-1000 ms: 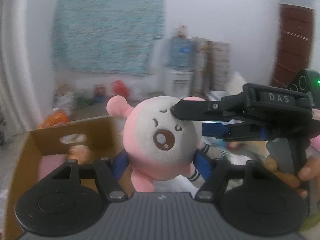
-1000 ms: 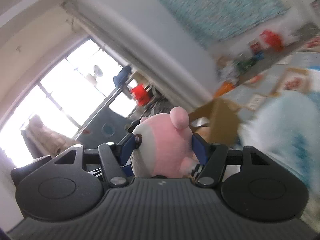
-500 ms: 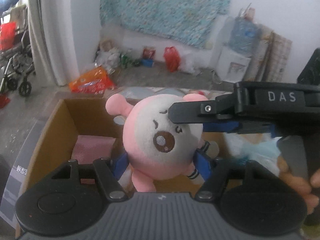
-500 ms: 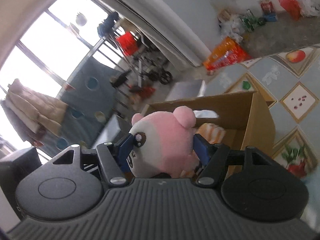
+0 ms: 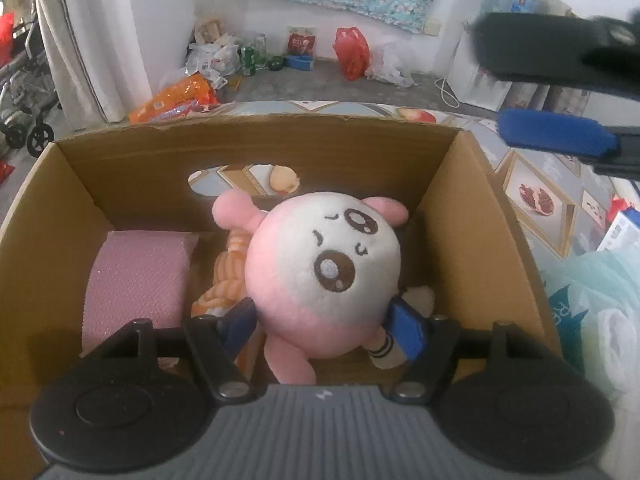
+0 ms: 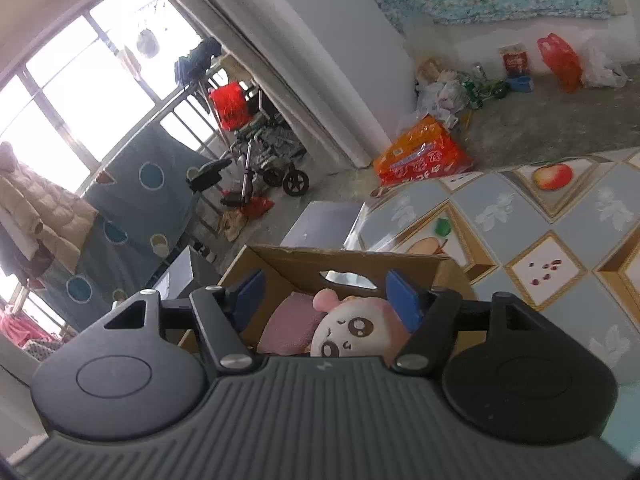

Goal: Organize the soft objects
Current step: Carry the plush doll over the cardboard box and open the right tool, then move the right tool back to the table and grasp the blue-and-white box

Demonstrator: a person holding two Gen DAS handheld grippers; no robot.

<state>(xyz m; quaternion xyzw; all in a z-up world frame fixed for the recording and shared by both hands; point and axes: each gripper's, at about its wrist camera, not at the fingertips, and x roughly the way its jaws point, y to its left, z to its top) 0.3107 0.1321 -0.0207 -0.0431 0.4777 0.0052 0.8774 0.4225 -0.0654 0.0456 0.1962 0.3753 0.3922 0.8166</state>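
A pink and white plush toy (image 5: 324, 276) is over the inside of a cardboard box (image 5: 256, 148). My left gripper (image 5: 320, 322) is shut on the plush, its blue pads pressed on both sides of the lower head. In the box lie a pink cloth (image 5: 136, 280) and an orange striped soft toy (image 5: 228, 280). My right gripper (image 6: 326, 294) is open and empty above the box (image 6: 360, 262); the plush (image 6: 352, 332) shows below it. The right gripper's fingers (image 5: 556, 136) show at the upper right of the left wrist view.
The box stands on a mat (image 6: 540, 216) printed with fruit. A light blue plastic bag (image 5: 592, 312) lies right of the box. Orange packets (image 6: 424, 156), a red bag (image 6: 560, 60) and litter lie on the floor by the wall. A wheelchair (image 6: 260, 152) stands by the window.
My right gripper has let go of the plush, opened and pulled up and away to the right. My left gripper has carried the plush down into the box.
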